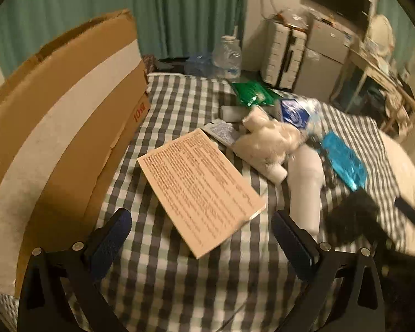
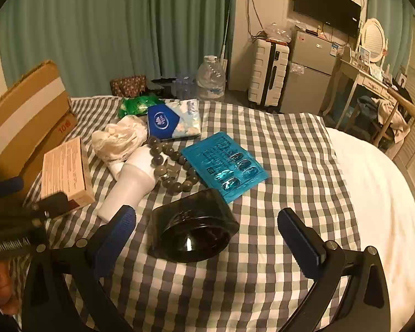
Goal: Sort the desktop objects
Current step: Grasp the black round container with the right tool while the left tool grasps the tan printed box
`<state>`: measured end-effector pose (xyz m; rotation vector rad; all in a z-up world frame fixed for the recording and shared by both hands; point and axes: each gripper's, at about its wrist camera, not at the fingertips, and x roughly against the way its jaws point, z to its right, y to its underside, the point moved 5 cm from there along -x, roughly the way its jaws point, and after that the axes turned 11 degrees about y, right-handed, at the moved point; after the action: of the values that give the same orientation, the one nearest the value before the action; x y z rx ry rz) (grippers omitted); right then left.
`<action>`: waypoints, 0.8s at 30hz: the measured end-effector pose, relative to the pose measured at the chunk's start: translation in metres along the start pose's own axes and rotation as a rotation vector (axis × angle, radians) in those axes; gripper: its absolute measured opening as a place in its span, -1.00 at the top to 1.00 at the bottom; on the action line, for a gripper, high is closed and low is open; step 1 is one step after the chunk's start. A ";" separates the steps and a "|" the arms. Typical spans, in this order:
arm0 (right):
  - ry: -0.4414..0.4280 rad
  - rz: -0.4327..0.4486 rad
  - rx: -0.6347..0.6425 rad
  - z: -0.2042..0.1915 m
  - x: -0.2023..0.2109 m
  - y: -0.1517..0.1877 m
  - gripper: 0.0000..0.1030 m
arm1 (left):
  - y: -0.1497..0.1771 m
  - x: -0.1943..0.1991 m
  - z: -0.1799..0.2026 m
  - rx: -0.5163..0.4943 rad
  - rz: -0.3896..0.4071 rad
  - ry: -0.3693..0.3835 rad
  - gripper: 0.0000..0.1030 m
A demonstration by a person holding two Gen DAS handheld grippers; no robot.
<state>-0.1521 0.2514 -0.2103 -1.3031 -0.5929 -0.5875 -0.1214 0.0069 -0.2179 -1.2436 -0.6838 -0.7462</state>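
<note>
My left gripper (image 1: pixel 202 229) is open, its jaws on either side of the near corner of a beige printed box (image 1: pixel 199 185), not touching it. My right gripper (image 2: pixel 207 227) is open around a black square jar (image 2: pixel 192 228) lying on the checked cloth (image 2: pixel 262 262). Behind it lie a white bottle (image 2: pixel 130 188), a bead bracelet (image 2: pixel 174 168), a blue pill blister (image 2: pixel 224 163), a cream cloth bundle (image 2: pixel 119 138), a blue tissue pack (image 2: pixel 174 121) and a green packet (image 2: pixel 137 105). The beige box also shows in the right wrist view (image 2: pixel 66 168).
A large cardboard box (image 1: pixel 55 127) stands along the left side of the cloth. A white duvet (image 2: pixel 373 193) lies to the right. Beyond the bed are a water jug (image 2: pixel 210 78), a suitcase (image 2: pixel 268 69), a fridge (image 2: pixel 310 69) and a dressing table (image 2: pixel 368 77).
</note>
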 end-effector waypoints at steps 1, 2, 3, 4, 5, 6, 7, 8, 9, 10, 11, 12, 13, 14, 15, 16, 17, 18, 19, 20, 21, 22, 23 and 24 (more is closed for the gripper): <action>-0.009 -0.002 -0.007 0.002 -0.003 0.000 -1.00 | -0.003 -0.005 -0.002 0.032 -0.017 0.012 -1.00; -0.017 -0.006 -0.009 0.002 -0.006 0.000 -1.00 | -0.006 -0.008 0.000 0.052 -0.024 0.012 -1.00; -0.019 -0.013 -0.008 0.002 -0.010 0.002 -1.00 | -0.012 -0.012 -0.001 0.081 -0.031 0.008 -1.00; -0.018 -0.020 -0.007 0.001 -0.013 0.003 -1.00 | -0.016 -0.018 -0.003 0.112 -0.038 0.004 -1.00; -0.021 -0.029 -0.007 0.001 -0.016 0.004 -1.00 | -0.019 -0.023 -0.004 0.131 -0.045 -0.009 -1.00; -0.029 -0.037 -0.008 0.000 -0.018 0.005 -1.00 | -0.022 -0.026 0.000 0.148 -0.054 -0.021 -1.00; -0.033 -0.040 -0.005 -0.002 -0.020 0.006 -1.00 | -0.024 -0.033 -0.003 0.184 -0.074 -0.028 -1.00; -0.030 -0.039 0.003 -0.004 -0.022 0.007 -1.00 | -0.025 -0.041 -0.005 0.213 -0.096 -0.030 -1.00; -0.026 -0.039 0.014 -0.006 -0.023 0.007 -1.00 | -0.025 -0.046 -0.008 0.234 -0.119 -0.038 -1.00; -0.024 -0.041 0.026 -0.008 -0.025 0.008 -1.00 | -0.024 -0.058 -0.012 0.270 -0.170 -0.053 -1.00; -0.022 -0.046 0.035 -0.009 -0.028 0.009 -1.00 | -0.023 -0.065 -0.016 0.295 -0.204 -0.059 -1.00; -0.018 -0.055 0.043 -0.010 -0.032 0.010 -1.00 | -0.021 -0.073 -0.019 0.325 -0.237 -0.062 -1.00; -0.017 -0.062 0.044 -0.011 -0.035 0.012 -1.00 | -0.021 -0.074 -0.019 0.316 -0.236 -0.070 -1.00; -0.024 -0.067 0.043 -0.012 -0.038 0.013 -0.99 | -0.022 -0.073 -0.017 0.296 -0.231 -0.079 -1.00; -0.027 -0.065 0.037 -0.013 -0.039 0.013 -0.98 | -0.021 -0.071 -0.015 0.273 -0.223 -0.082 -0.92; -0.028 -0.058 0.023 -0.012 -0.039 0.014 -0.87 | -0.019 -0.068 -0.013 0.251 -0.213 -0.082 -0.82; -0.039 -0.056 0.010 -0.012 -0.039 0.015 -0.63 | -0.018 -0.066 -0.012 0.235 -0.206 -0.081 -0.76; -0.055 -0.062 0.003 -0.013 -0.040 0.016 -0.48 | -0.016 -0.064 -0.011 0.213 -0.195 -0.078 -0.67; -0.062 -0.073 0.002 -0.013 -0.041 0.017 -0.32 | -0.015 -0.061 -0.010 0.193 -0.187 -0.073 -0.66; -0.051 -0.083 0.006 -0.013 -0.042 0.018 -0.32 | -0.014 -0.060 -0.009 0.185 -0.183 -0.061 -0.65; -0.050 -0.077 0.002 -0.014 -0.041 0.018 -0.32 | -0.013 -0.059 -0.012 0.179 -0.175 -0.049 -0.63; -0.052 -0.073 -0.002 -0.014 -0.040 0.019 -0.32 | -0.010 -0.057 -0.013 0.172 -0.167 -0.040 -0.63; -0.055 -0.072 -0.008 -0.013 -0.039 0.019 -0.32 | -0.010 -0.054 -0.014 0.167 -0.165 -0.038 -0.62; -0.057 -0.070 -0.016 -0.012 -0.037 0.019 -0.32 | -0.009 -0.052 -0.015 0.160 -0.163 -0.038 -0.62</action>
<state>-0.1645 0.2455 -0.2513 -1.3218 -0.6844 -0.6153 -0.1587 -0.0023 -0.2573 -1.0672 -0.8673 -0.7875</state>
